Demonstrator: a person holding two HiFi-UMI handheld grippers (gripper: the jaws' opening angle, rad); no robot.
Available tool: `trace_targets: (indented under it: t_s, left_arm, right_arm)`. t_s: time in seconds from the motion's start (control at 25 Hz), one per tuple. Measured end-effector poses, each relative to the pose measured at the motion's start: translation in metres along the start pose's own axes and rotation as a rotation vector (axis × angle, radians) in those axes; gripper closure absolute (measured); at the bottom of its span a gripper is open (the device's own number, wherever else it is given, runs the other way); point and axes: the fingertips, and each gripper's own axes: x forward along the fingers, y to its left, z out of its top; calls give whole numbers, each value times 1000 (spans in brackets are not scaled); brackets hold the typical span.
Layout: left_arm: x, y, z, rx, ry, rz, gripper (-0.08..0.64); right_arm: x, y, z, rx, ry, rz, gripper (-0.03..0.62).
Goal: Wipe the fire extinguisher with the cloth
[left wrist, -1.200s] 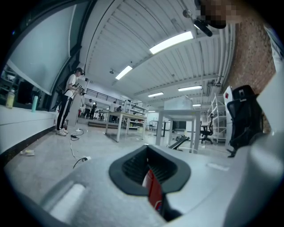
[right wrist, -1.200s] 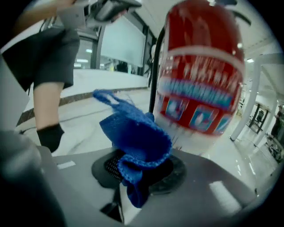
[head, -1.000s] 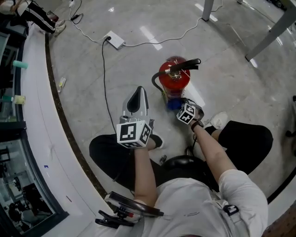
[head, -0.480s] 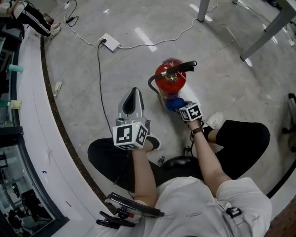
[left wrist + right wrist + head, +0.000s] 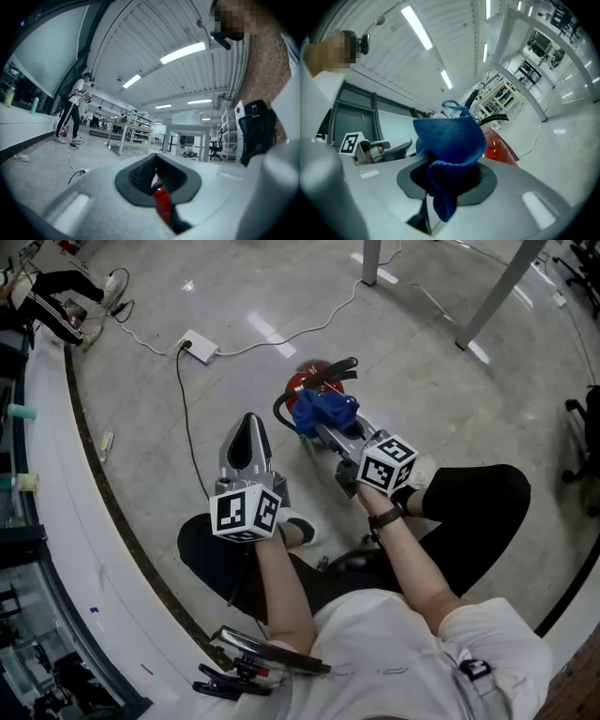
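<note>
**Risk: cloth slips or snags, extinguisher gets shoved over**

- Right gripper (image 5: pixel 328 427) is clamped on a bunched blue cloth (image 5: pixel 447 133). Only a fold sits in the jaws and the rest balloons out in front. Drag along the cylinder could pull it free.
- The cloth is up at the top of the fire extinguisher (image 5: pixel 300 381), just beside the black handle (image 5: pixel 330 371) and the hose (image 5: pixel 281 409). The loose folds could hook on either one, and a snag would jerk the whole unit.
- The extinguisher stands on the open floor, well away from the floor's curved left edge and in front of the person's knees. It looks upright, but the cloth hides most of the body.
- Left gripper (image 5: pixel 250 427) is off to the left, apart from the extinguisher. Its jaws are pressed together on nothing, with only a sliver of red showing past them. So nothing steadies the extinguisher, and a sideways wipe high up could slide or tip it.
- Pressing down near the handle could squeeze the lever. I can't tell whether a safety pin is fitted.
- Suggest bracing with the left gripper and wiping downward on the body.
</note>
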Motion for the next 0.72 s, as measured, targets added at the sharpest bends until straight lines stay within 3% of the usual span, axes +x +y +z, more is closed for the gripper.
trace_targets:
  t_s: [0.16, 0.28, 0.4, 0.52, 0.6, 0.72]
  left_arm:
    - [2, -4, -1, 12, 9, -12, 560]
    - [3, 1, -6, 16, 21, 0, 560]
    - [8, 1, -15, 19, 41, 2, 560]
    - [16, -4, -21, 27, 63, -7, 560]
    - [21, -4, -25, 35, 76, -11, 560]
    - [28, 0, -37, 38, 111, -6, 560]
  right_arm:
    - [-21, -20, -4, 170, -115, 24, 491]
    - [-37, -48, -44, 248, -62, -24, 486]
    - [-49, -105, -129, 238, 158, -175, 488]
    - [-67, -182, -223, 347, 335, -347, 488]
    - [-73, -219, -268, 402, 444, -409, 486]
    - [-87, -255, -323, 410, 654, -496, 485]
